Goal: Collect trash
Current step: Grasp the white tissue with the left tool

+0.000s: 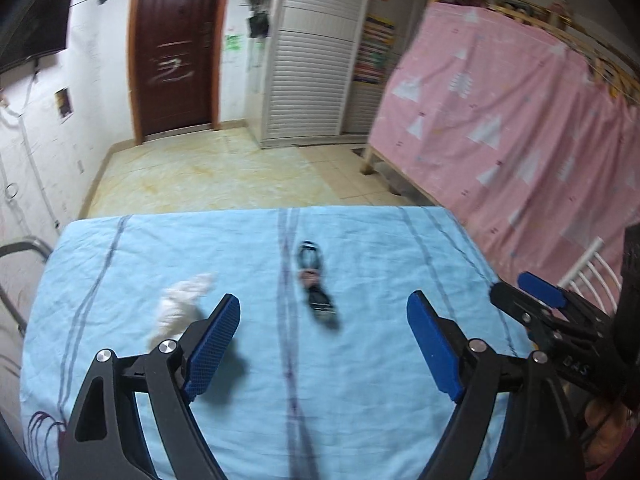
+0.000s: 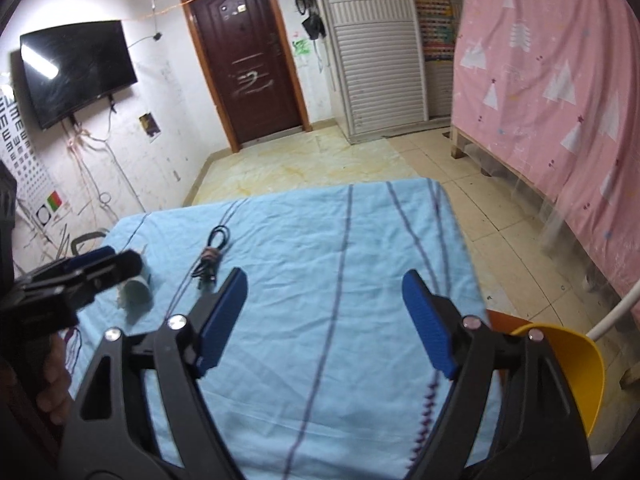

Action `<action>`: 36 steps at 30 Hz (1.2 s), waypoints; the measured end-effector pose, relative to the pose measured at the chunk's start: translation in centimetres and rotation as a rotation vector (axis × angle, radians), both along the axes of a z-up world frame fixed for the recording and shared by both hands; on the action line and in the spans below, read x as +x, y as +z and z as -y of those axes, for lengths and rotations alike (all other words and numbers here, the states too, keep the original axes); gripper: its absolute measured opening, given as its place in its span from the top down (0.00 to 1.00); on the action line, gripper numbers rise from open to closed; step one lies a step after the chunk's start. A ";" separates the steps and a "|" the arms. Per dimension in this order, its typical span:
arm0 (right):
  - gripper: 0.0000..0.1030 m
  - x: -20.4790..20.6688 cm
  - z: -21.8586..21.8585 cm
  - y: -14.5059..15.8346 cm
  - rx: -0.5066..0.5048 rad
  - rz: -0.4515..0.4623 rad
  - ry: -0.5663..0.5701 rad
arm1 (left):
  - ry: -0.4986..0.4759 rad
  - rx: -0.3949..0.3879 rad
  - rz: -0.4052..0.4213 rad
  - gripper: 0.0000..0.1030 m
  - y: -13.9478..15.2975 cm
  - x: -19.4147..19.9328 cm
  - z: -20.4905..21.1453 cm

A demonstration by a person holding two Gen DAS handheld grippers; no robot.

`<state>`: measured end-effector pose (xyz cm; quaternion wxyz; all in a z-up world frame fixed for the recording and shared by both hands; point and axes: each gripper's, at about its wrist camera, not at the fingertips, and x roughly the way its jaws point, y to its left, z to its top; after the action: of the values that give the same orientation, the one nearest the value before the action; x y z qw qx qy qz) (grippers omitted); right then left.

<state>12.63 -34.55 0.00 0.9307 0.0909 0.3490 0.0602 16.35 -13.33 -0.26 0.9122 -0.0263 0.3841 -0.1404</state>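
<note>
A crumpled white tissue (image 1: 182, 306) lies on the table covered with a light blue cloth (image 1: 360, 240), just left of and beyond my left finger. My left gripper (image 1: 324, 344) is open and empty above the cloth. In the right wrist view the tissue (image 2: 134, 294) shows as a pale lump under the left gripper's tip (image 2: 100, 266). My right gripper (image 2: 324, 320) is open and empty over the right half of the cloth (image 2: 320, 220). A yellow bin (image 2: 568, 364) stands off the table's right edge, beside my right finger.
A bundled black cable (image 1: 316, 284) lies mid-table; it also shows in the right wrist view (image 2: 210, 258). A pink curtain (image 1: 520, 120) hangs at the right. A white chair back (image 1: 588, 268) is near the table's right corner. Tiled floor, a brown door (image 2: 244, 56) and a wall TV (image 2: 76, 68) lie beyond.
</note>
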 end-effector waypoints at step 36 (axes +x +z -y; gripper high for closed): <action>0.20 4.0 -9.4 -2.6 -0.100 -0.088 0.164 | 0.168 -0.130 -0.212 0.80 -5.8 4.8 -12.0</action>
<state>16.68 -25.20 -2.61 0.9098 0.0181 0.3985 0.1145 21.10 -1.30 -6.05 0.8715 -0.1319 0.4648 -0.0845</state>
